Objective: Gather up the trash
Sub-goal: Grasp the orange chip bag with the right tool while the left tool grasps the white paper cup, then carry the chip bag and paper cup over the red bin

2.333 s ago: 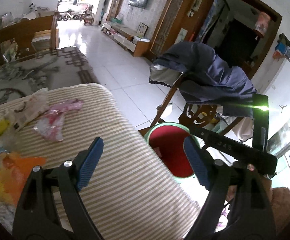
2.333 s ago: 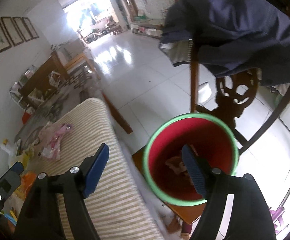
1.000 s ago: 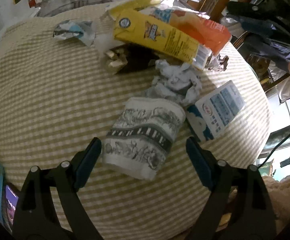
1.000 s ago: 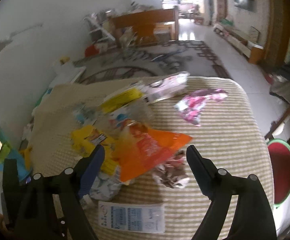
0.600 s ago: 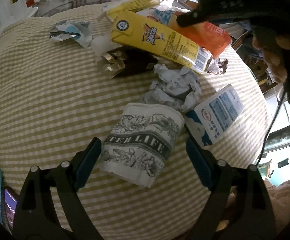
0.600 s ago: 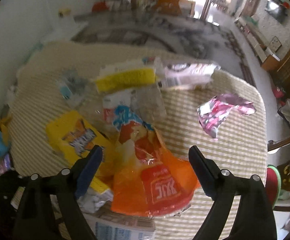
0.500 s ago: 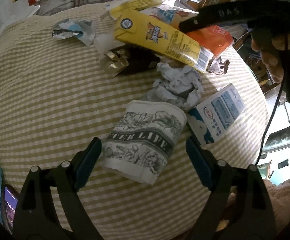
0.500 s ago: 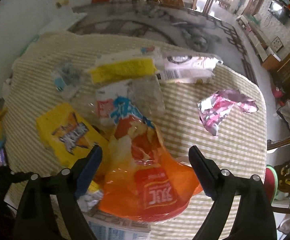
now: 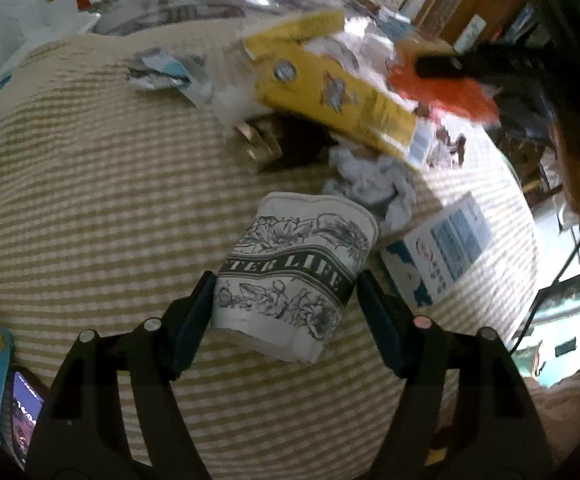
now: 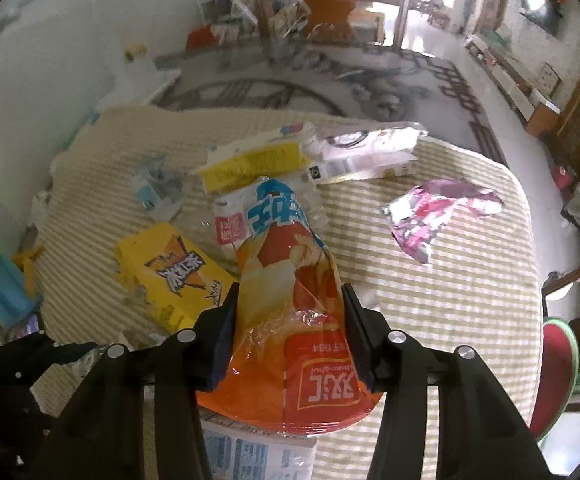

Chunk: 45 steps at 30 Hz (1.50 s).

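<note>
A striped table is strewn with trash. My left gripper has its jaws pressed on both sides of a white paper cup with black flower print, lying on its side. My right gripper has its jaws pressed on an orange chip bag. The bag also shows in the left wrist view. A yellow carton, crumpled white paper and a white and blue milk carton lie nearby.
A pink wrapper, a yellow packet and a white wrapper lie farther back. The red bin with a green rim stands off the table's right edge. A phone lies at the left edge.
Both grippers have closed in: the left jaws now press on the paper cup and the right jaws on the orange chip bag, which were between open jaws before.
</note>
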{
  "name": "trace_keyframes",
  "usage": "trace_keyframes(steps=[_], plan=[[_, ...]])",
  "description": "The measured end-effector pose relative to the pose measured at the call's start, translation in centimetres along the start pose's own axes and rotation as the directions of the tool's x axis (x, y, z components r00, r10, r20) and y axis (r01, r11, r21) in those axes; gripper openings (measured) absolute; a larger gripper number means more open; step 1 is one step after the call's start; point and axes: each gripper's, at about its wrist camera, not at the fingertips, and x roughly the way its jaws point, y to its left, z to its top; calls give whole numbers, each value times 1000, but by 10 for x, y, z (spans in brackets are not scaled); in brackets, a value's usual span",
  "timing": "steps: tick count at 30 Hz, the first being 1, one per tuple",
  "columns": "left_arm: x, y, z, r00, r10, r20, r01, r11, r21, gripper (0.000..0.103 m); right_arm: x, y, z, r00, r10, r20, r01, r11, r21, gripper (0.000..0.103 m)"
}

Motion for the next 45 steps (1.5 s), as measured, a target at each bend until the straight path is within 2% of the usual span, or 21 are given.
trace_keyframes(steps=[4,7,14,22,37,45], plan=[[-14,4,12,998,-2,60,5,999,-37,69,-23,-3,-13,997,-20,81,15,998,67,47],[-25,-1,22,994,-14,111,19,999,-46,69,-37,-6,-24,991,-16,133,-4,989,150,47],[-42,-24,39,977,-60,204,65,998,-20,69,-50,-19,-33,985,-58,162,29,984,177,48],[-45,-41,62,963,-118,241,128,991,-27,69,-55,-38,-43,981,-73,177,30,971,237,48],[-44,-71,72,958,-139,249,140,990,14,69,-68,-68,-56,975,-97,201,34,955,294,48],[-45,-85,75,956,-134,261,138,990,1,69,-73,-80,-57,974,-88,211,24,957,288,48]])
